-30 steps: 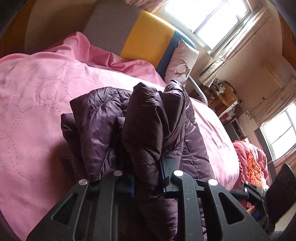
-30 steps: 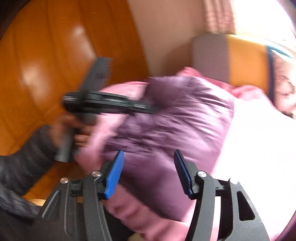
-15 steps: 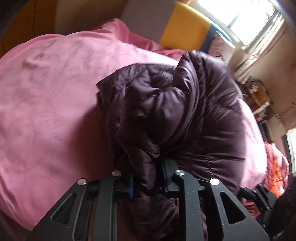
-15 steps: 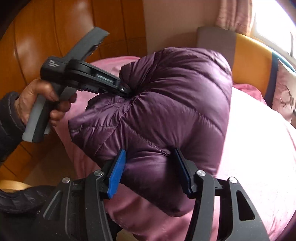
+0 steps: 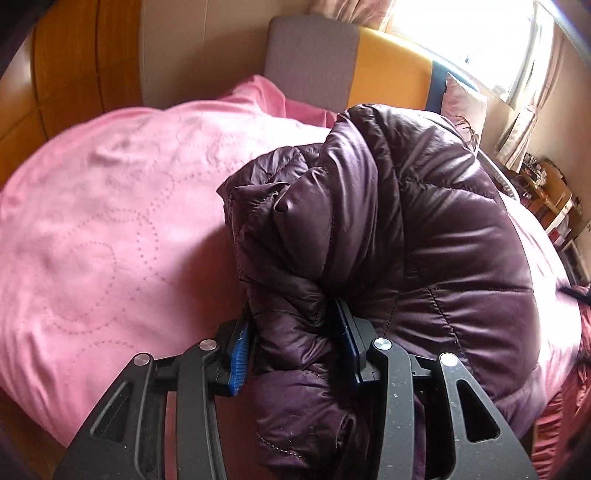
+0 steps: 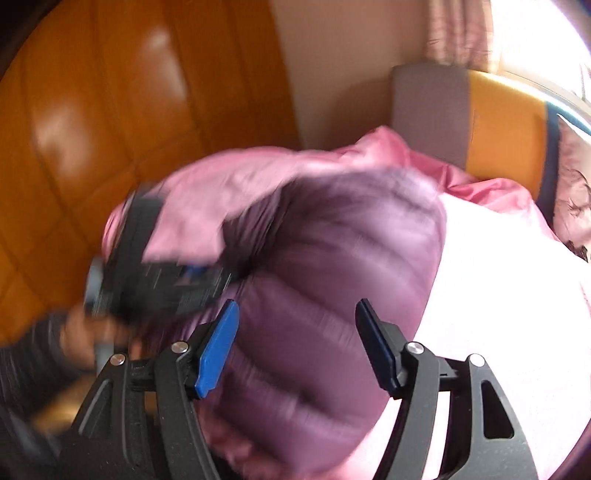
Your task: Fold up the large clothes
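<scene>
Both claws are opening: left claw (image 5: 293, 341) pads flank a purple jacket (image 5: 406, 240) fold, right claw (image 6: 295, 347) released above it on the bed (image 5: 110, 240).

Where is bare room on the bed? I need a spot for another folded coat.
The pink quilt lies bare from the purple jacket across to the wooden wardrobe. It is crowded around the jacket and toward the headboard and pillow.

A home bedroom: ahead of the jaws lies a bed under a pink stitched quilt (image 5: 110, 240), beyond it a grey-and-yellow padded headboard (image 5: 351, 66), a curtained window (image 5: 480, 33) and glossy orange wooden wardrobe panels (image 6: 110, 110).
</scene>
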